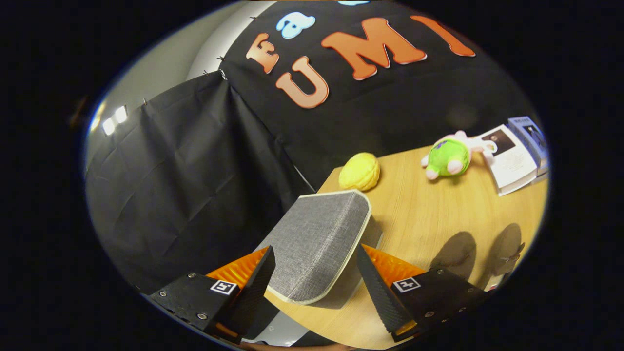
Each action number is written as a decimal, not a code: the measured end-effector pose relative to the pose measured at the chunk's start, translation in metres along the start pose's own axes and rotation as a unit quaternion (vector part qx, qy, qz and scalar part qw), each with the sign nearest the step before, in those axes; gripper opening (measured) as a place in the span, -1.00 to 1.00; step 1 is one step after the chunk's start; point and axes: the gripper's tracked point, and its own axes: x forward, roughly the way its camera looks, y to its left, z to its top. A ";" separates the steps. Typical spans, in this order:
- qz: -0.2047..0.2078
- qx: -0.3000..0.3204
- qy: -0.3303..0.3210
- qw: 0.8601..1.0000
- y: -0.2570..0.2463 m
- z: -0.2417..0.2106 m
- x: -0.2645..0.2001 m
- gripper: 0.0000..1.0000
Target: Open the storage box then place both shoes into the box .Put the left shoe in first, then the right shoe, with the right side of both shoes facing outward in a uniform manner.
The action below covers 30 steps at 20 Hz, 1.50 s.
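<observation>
A grey fabric lid (319,239) with a pale trim, part of the storage box, lies tilted between my fingers. It is raised off the wooden table (429,229) and throws a shadow under its near edge. My gripper (314,263) holds it, with one finger against each side edge of the lid. The lid's far end reaches towards the table's back corner, and its near rounded corner hangs just ahead of my fingers. The lid hides whatever is beneath it.
Beyond the lid a yellow plush toy (360,171) sits at the table's back corner. A green and pink plush toy (448,157) and an open booklet (509,158) lie further right. Black cloth walls off the back and left.
</observation>
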 end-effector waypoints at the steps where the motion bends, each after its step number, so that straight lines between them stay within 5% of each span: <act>1: 0.000 0.006 0.009 1.000 -0.004 -0.003 0.007 0.98; 22: 0.082 0.185 0.048 0.978 -0.023 -0.045 0.091 0.95; 24: 0.081 0.200 0.044 0.975 -0.026 -0.040 0.090 0.90; 30: 0.106 0.219 0.008 0.970 -0.022 -0.016 0.069 0.30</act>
